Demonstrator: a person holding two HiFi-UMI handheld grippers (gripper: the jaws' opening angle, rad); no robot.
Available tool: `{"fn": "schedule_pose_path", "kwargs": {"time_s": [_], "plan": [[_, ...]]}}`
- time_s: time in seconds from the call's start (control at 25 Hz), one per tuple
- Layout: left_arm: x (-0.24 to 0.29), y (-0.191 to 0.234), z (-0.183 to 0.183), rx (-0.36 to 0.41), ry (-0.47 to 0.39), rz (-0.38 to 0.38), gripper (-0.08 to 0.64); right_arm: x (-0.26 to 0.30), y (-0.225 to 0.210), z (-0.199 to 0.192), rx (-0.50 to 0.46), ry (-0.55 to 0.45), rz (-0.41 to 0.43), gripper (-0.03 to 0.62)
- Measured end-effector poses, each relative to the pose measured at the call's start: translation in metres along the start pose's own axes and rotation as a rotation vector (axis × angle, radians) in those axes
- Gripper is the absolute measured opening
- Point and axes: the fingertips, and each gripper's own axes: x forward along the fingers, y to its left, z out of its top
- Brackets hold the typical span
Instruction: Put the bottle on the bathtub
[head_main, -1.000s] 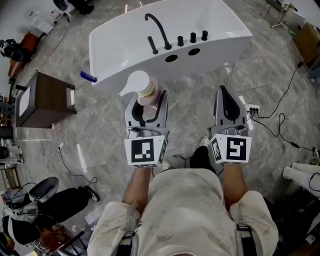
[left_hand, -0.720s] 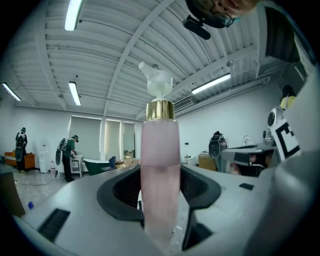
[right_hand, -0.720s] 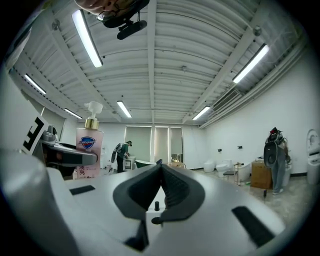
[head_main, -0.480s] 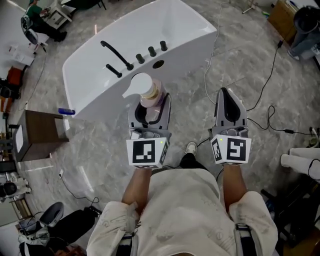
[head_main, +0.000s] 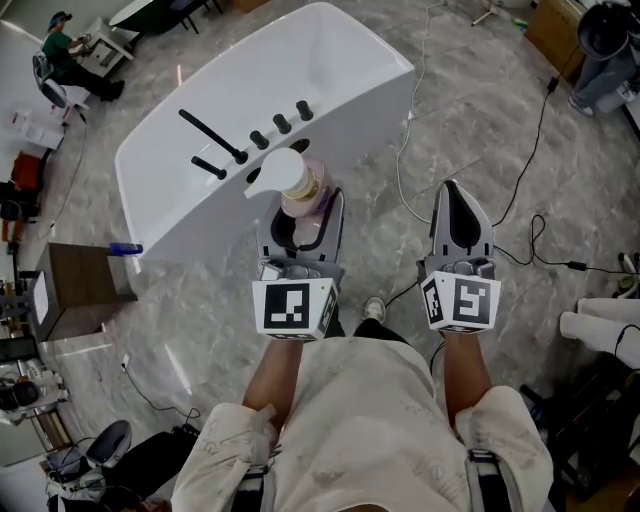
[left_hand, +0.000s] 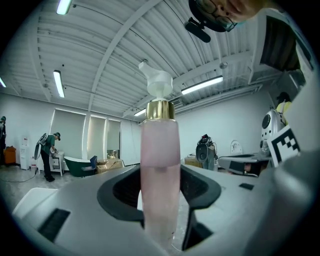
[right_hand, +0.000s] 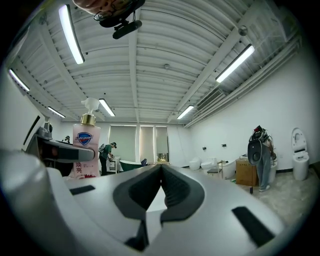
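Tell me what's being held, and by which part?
The left gripper grips the pink bottle around its body. The right gripper is shut, empty.

Left gripper (head_main: 300, 202): light grey shell, black inner pads, narrowing toward 12 o'clock.
Right gripper (head_main: 451, 190): same build, grey shell with black lining.
Marker cubes (head_main: 292, 308): white, with black square codes, at each gripper's 6 o'clock end.
Clothing: cream short-sleeved top (head_main: 370, 420) with a faint print; grey straps (head_main: 484, 475) toward 6 o'clock.

Pink bottle (right_hand: 86, 135) carries a blue "Safeguard" shield; other print unreadable
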Motion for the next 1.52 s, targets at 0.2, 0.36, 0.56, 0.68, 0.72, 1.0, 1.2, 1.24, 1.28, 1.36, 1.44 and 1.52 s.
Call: {"fn": "schedule_pose_path", "kwargs": {"time_s": [0.2, 0.36, 0.56, 0.68, 0.72, 1.0, 1.2, 1.24, 1.28, 1.36, 1.44, 1.52], "plan": [[0.027, 0.011, -0.001, 0.001, 0.006, -0.024, 0.224, 0.031, -0.007, 0.0, 0.003, 0.002, -0.024, -0.012], [0.056, 0.036, -0.005, -0.016, 0.006, -0.034, 0.222, 0.06, 0.003, 0.002, -0.022, 0.002, -0.026, -0.012], [0.103, 0.046, -0.003, -0.04, -0.001, -0.062, 0.222, 0.101, -0.017, 0.005, -0.039, 0.025, -0.055, -0.012], [0.124, 0.065, 0.0, -0.045, -0.007, -0.07, 0.222, 0.131, -0.014, 0.011, -0.049, 0.021, -0.061, -0.012], [0.132, 0.074, 0.002, -0.05, -0.008, -0.068, 0.222, 0.143, -0.011, 0.012, -0.053, 0.02, -0.059, -0.012], [0.18, 0.132, -0.006, -0.076, 0.004, -0.055, 0.222, 0.211, 0.01, 0.006, -0.08, 0.06, -0.048, -0.012], [0.203, 0.166, -0.008, -0.093, -0.003, -0.06, 0.222, 0.251, 0.027, 0.007, -0.104, 0.067, -0.048, -0.012], [0.207, 0.172, -0.008, -0.094, -0.003, -0.063, 0.222, 0.258, 0.032, 0.008, -0.108, 0.07, -0.047, -0.012], [0.212, 0.177, -0.01, -0.096, 0.0, -0.068, 0.222, 0.265, 0.035, 0.008, -0.112, 0.073, -0.048, -0.012], [0.222, 0.186, -0.014, -0.102, 0.005, -0.083, 0.222, 0.277, 0.042, 0.009, -0.121, 0.074, -0.052, -0.012], [0.231, 0.196, -0.016, -0.109, 0.001, -0.092, 0.222, 0.289, 0.049, 0.011, -0.134, 0.067, -0.051, -0.012], [0.238, 0.205, -0.017, -0.116, -0.004, -0.096, 0.222, 0.298, 0.055, 0.014, -0.148, 0.059, -0.05, -0.012]]}}
